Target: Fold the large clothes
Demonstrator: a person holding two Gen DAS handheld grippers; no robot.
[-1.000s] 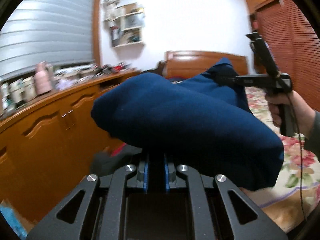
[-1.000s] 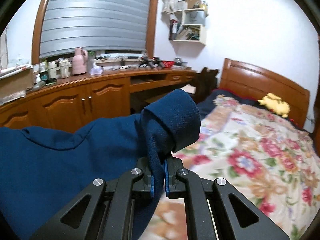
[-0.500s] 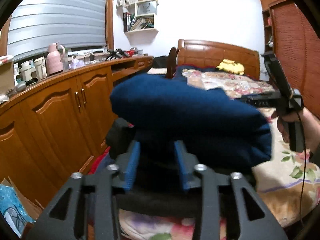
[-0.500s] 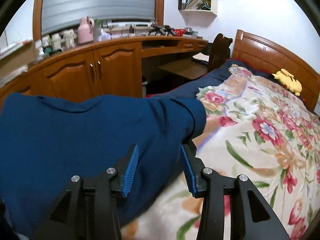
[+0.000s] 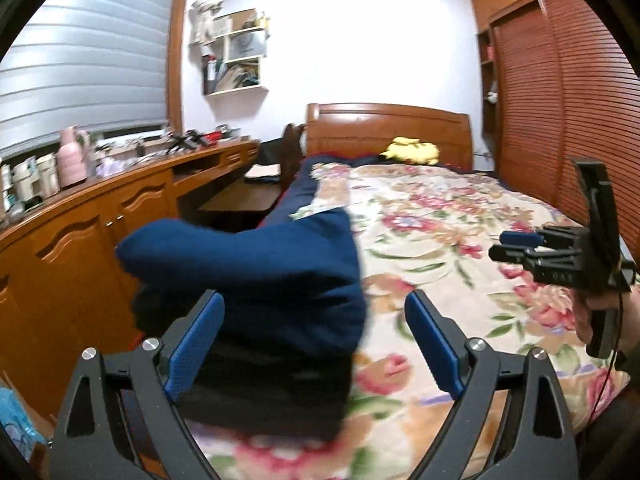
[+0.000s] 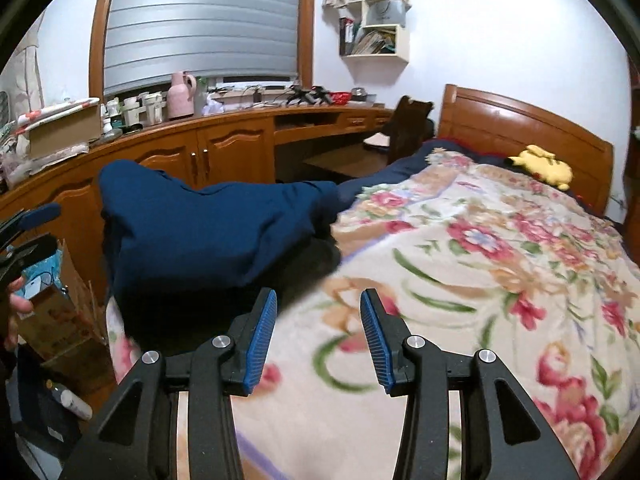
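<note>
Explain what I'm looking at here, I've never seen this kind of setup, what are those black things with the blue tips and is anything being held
Those are two hand-held grippers, one in each of a person's hands, each carrying a wide-angle camera that looks forward along its fingers. One picture comes from the left gripper, the other from the right gripper. Each camera also catches the other tool at its frame edge. Both have their blue-padded jaws spread open, so nothing is held. The folded navy garment sits on top of something dark at the near edge of the bed's floral blanket. A yellow plush toy lies by the wooden headboard.
</note>
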